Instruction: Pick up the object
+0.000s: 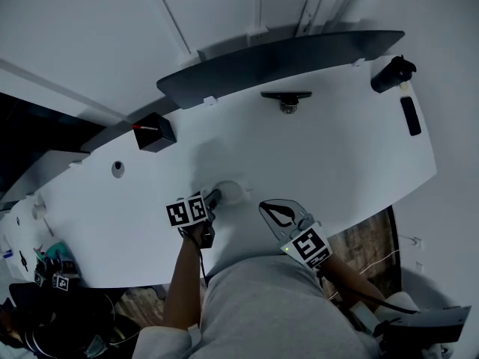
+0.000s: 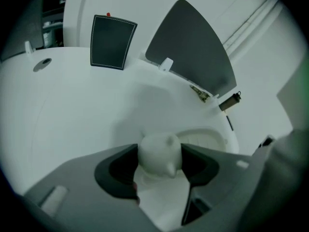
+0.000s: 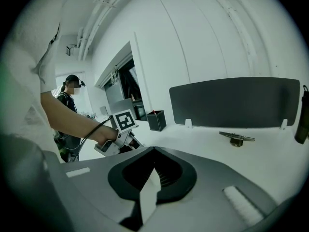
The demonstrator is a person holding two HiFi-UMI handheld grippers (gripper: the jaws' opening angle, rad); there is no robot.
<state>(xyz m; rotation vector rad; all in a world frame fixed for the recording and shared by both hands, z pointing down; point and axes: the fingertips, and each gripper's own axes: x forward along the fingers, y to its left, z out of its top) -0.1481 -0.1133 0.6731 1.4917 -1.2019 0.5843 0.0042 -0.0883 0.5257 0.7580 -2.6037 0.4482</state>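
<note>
Two claws split the job: nearest, the right claw (image 3: 153, 170) hangs clenched and empty over the tabletop's (image 1: 337, 148) near edge, seemingly kept clear, while farther in the left claw (image 1: 212, 199) tilts down, jaws pressed on the small white figurine (image 2: 159, 153) standing beside a shallow white dish (image 2: 207, 137).

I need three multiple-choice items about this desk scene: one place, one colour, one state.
1. The black box stands: A in a claw; B on the white table, near the dark divider; C on the floor.
2. The object held in the left claw is: A white; B red; C green.
3. The right claw is: A wide open; B holding a pen; C shut, empty.
Key: 1 B, the head view shows it there; 2 A, it matches the table's colour; 3 C, its jaws meet with nothing between.
</note>
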